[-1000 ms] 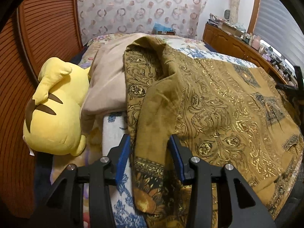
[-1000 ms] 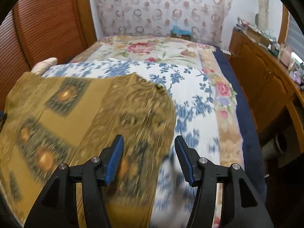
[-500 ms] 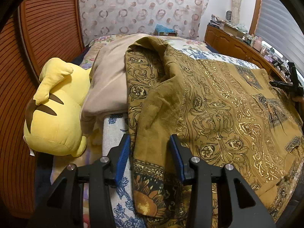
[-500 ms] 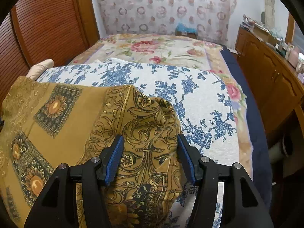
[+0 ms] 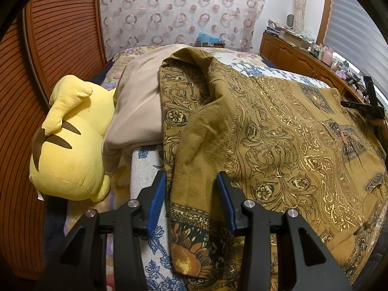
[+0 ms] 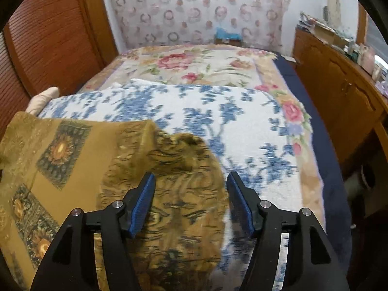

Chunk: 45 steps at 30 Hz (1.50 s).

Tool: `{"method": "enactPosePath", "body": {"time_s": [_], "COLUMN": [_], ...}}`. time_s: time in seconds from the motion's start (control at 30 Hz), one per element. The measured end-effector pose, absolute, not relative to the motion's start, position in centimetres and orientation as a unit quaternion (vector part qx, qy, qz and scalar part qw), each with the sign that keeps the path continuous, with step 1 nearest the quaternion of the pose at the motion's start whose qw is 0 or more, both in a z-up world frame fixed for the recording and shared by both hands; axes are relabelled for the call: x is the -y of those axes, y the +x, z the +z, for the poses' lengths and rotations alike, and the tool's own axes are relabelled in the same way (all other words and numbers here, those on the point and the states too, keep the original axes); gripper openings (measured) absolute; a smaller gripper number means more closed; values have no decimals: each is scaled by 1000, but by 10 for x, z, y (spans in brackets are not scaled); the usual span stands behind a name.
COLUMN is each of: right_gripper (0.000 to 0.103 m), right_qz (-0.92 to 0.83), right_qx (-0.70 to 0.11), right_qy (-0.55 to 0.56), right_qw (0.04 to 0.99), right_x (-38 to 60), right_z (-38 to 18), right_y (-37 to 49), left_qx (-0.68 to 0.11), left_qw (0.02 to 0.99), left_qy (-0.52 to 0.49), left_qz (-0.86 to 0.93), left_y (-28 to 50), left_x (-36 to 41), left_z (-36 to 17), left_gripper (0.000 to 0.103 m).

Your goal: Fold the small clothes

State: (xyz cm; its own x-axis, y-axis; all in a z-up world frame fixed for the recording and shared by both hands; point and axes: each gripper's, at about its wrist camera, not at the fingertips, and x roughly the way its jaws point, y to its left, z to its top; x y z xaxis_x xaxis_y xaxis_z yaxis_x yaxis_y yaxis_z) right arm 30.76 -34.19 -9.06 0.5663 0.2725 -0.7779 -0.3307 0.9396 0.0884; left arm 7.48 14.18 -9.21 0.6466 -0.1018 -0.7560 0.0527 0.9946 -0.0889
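An olive-gold patterned garment (image 5: 278, 131) lies spread across a blue-floral bedspread (image 6: 242, 126) on the bed. The left claw (image 5: 191, 194) stands apart, straddling a folded edge of the cloth; the right claw (image 6: 190, 196), jaws wide, hovers over its bunched corner. A yellow plush toy (image 5: 70, 145) rests beside a beige cloth (image 5: 138, 106).

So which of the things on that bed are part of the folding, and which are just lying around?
Part of the job:
- patterned mustard garment
- left gripper, open over its folded edge
- right gripper, open over a bunched corner

Just lying about:
- yellow plush toy
- beige cloth
- blue-flowered blanket
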Motion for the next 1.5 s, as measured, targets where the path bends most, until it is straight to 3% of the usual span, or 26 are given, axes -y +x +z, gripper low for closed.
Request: {"method": "enactPosePath", "body": {"time_s": [0.07,0.17,0.33,0.57,0.77,0.87,0.97,1.13,1.5], "right_gripper": [36,11,5,4,4,12,35,37,37], "right_qz": [193,215,219,216,166,135,117,128,139], "right_qx": [-429,-427,-389,-286,-276,-325,-395,-419,-409], "right_qy": [-46,-59,-72,-64,-74,-89,-99,-104,-63], "right_qw": [881,876,892,931,944,932,906,893,900], "right_x": [334,326,323,328,328,331,333,333,358], "right_z": [-91,-89,-71,22,71,54,16,-32,-66], "right_y": [302,295,274,249,280,314,336,318,218], "left_qx": [-417,-416,-392,-307,-302,-349,-397,-411,-412], "left_qw": [907,907,916,944,945,930,912,906,906], "left_qy": [-33,-32,-33,-55,-68,-58,-49,-49,-55], "left_qz": [-53,-62,-74,-106,-110,-96,-91,-82,-81], "left_y": [75,73,62,56,101,133,146,126,74], "left_x": [-143,-139,-131,-123,-129,-130,-127,-130,-124], "left_z": [-91,-90,-78,-7,17,-5,-39,-62,-77], "left_gripper": [26,8,2,2,2,3,8,26,27]}}
